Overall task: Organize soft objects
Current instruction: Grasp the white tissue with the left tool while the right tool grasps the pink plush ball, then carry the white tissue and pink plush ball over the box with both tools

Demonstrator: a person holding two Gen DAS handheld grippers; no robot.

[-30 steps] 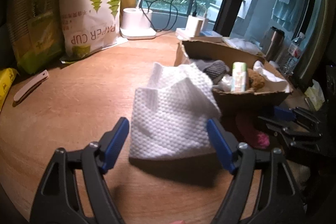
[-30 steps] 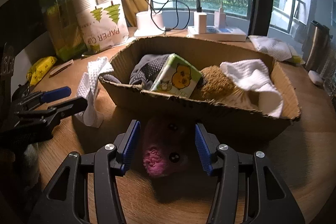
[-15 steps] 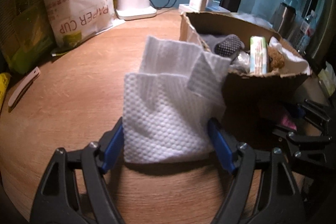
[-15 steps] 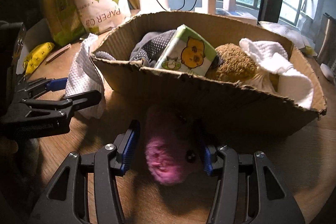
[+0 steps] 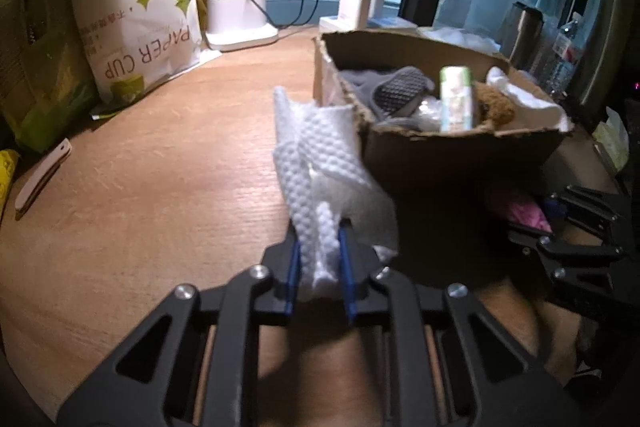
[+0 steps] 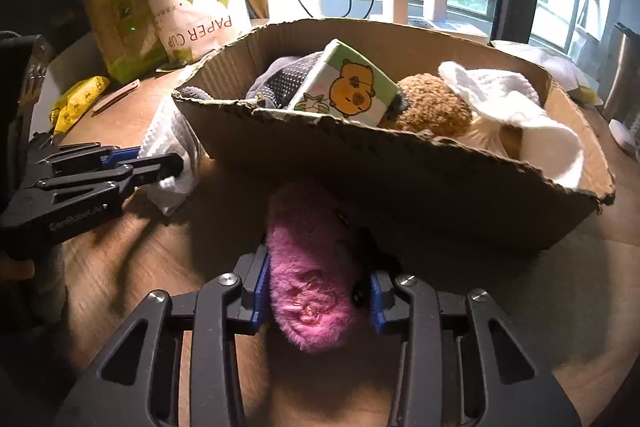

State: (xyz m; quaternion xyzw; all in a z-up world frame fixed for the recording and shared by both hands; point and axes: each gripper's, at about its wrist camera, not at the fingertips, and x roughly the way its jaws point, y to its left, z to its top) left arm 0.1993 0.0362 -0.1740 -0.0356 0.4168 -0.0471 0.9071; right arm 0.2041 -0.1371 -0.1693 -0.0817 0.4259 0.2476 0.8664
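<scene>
My left gripper is shut on a white waffle-textured cloth, pinched between its blue pads just left of the cardboard box. My right gripper is shut on a pink plush toy in front of the box's near wall. The box holds a grey dotted glove, a green tissue pack with a capybara picture, a brown plush and a white towel. The left gripper with the cloth shows at the left of the right wrist view.
A paper cup pack and green packs stand at the back left of the wooden table. A white lamp base, chargers, a yellow packet and a metal flask are around.
Both grippers closed: the left pinched the white cloth, bunching it up, and the right squeezed the pink plush. Both cameras moved closer to the box.
</scene>
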